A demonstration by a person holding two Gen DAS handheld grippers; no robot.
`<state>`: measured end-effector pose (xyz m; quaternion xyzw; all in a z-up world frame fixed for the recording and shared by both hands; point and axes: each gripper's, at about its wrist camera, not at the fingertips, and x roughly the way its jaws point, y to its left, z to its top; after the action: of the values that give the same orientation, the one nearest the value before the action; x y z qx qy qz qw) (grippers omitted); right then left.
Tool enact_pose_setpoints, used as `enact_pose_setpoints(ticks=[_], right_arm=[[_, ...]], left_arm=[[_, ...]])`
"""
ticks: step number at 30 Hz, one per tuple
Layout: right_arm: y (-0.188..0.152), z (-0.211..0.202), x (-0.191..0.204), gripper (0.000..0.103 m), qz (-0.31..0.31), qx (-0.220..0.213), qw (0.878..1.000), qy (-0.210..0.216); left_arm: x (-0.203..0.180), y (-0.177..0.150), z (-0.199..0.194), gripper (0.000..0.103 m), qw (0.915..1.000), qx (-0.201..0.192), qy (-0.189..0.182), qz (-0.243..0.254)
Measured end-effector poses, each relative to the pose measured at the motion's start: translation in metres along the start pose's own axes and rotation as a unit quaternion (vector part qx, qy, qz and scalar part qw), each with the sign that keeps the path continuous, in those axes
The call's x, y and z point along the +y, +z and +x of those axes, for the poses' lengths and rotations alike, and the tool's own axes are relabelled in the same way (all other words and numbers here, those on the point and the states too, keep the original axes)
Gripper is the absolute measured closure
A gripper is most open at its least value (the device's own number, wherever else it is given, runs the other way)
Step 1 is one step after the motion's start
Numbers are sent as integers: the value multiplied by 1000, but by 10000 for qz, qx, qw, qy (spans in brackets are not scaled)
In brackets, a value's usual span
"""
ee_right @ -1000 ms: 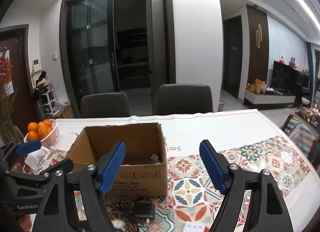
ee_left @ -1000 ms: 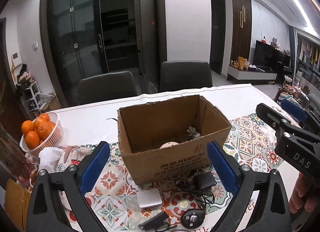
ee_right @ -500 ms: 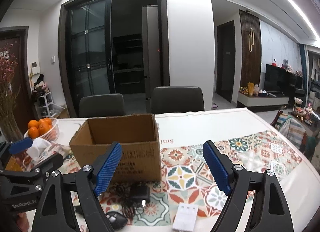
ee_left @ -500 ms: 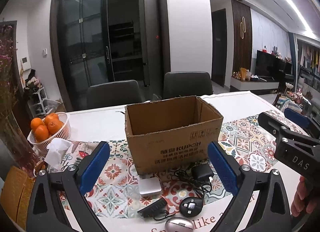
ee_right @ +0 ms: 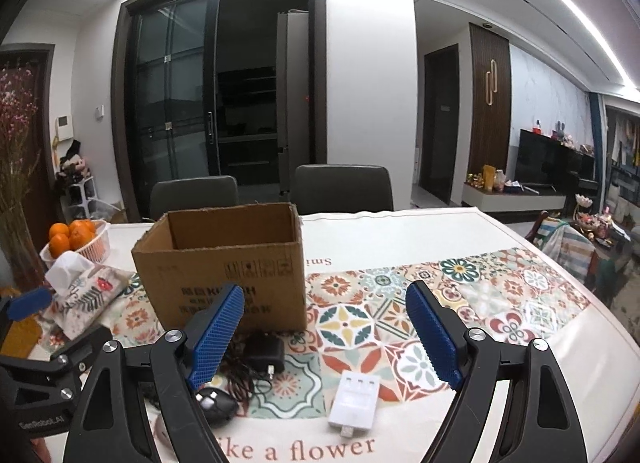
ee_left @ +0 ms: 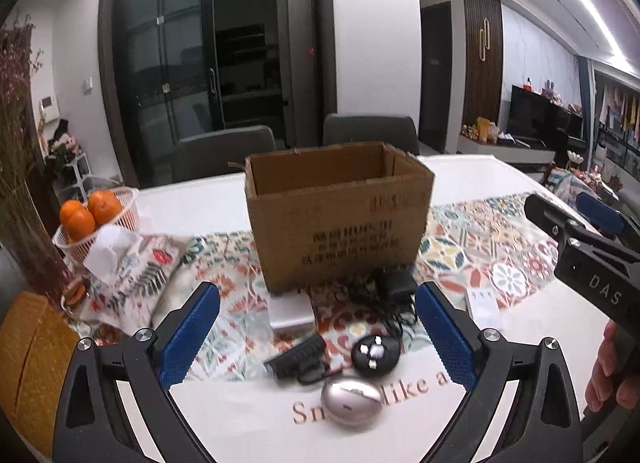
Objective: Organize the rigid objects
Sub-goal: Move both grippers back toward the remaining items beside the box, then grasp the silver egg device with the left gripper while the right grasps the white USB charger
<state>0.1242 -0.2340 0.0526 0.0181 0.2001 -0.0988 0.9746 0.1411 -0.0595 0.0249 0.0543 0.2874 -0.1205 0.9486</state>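
Note:
An open cardboard box (ee_left: 340, 215) (ee_right: 224, 263) stands on the patterned table runner. Small items lie in front of it: a white square case (ee_left: 290, 313), a black adapter with cable (ee_left: 394, 289) (ee_right: 264, 351), a black bar-shaped device (ee_left: 298, 357), a round black remote (ee_left: 375, 350) (ee_right: 216, 403), a pinkish oval case (ee_left: 351, 403) and a white charger (ee_left: 484, 303) (ee_right: 354, 399). My left gripper (ee_left: 317, 291) (ee_right: 56, 323) is open above the items, with nothing in it. My right gripper (ee_right: 325, 289) (ee_left: 568, 203) is open too, above the charger and adapter, and holds nothing.
A basket of oranges (ee_left: 92, 215) and a floral tissue pouch (ee_left: 132, 267) sit left of the box. A woven yellow mat (ee_left: 28, 351) and dried flowers stand at the far left. Two grey chairs (ee_right: 340, 187) line the table's far side. A hand (ee_left: 608, 371) holds the right gripper.
Both grippers have drawn back from the box and sunk, so its inside is out of sight and more small items show in front. The right jaws widened a little.

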Motion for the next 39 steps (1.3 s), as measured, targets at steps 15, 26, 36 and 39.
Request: enact_pose_setpoints(ticks=[15,26,36,39], right_arm=[[-46,10,-9,19,359,538,9979,97],[-76,26,-11,19,292,1016,9944,17],[-97,48,-16,19,313,1446,9890,-68],[-103,57,-18,19,329,1579,9869,-88]], left_arm=[[-6,-43,13,4,9969,557,-473,-283],[-15,-72,29,4,9949,894,-460,29],[-20,-87,55,8,9902,1285,-531,116],[-22,-92,64,9,9882,1422,-568,95]])
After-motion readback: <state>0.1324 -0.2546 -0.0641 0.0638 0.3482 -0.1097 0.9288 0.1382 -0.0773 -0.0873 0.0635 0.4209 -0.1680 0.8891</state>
